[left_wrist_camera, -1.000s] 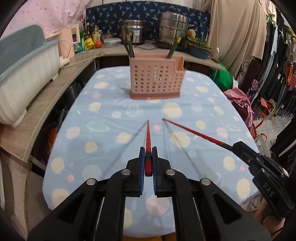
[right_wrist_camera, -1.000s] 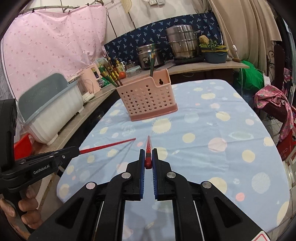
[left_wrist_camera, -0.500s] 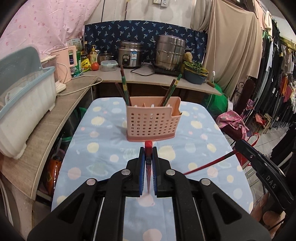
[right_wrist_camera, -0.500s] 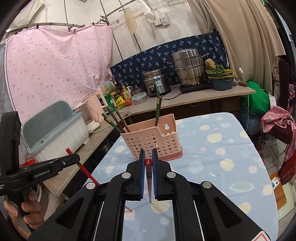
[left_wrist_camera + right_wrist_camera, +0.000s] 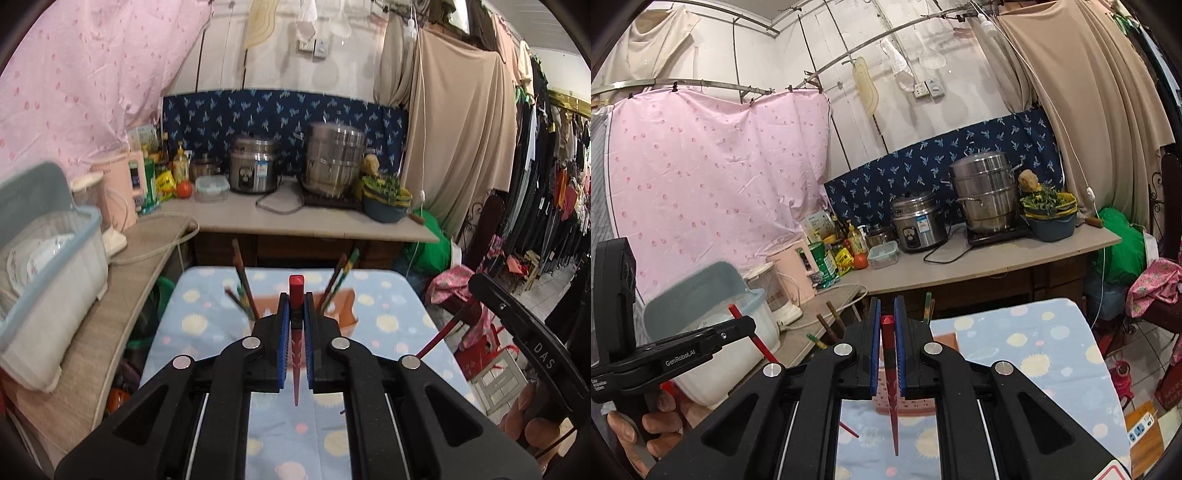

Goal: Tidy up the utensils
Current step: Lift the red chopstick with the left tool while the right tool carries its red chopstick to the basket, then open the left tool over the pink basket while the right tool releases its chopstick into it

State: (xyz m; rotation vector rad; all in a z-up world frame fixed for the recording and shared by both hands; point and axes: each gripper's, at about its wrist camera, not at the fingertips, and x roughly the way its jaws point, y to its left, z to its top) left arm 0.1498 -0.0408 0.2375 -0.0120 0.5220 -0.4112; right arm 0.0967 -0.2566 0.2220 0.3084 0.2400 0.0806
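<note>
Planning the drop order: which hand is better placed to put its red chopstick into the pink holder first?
Left, probably. Its chopstick hangs tip-down in line with the pink holder; the right's sits toward the holder's left end.

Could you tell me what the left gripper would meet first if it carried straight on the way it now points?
Probably the pink perforated plastic utensil basket with chopsticks on the spotted blue tablecloth. It sits directly beyond the left gripper, which holds a red chopstick. Depth is unclear, so it might pass just above.
</note>
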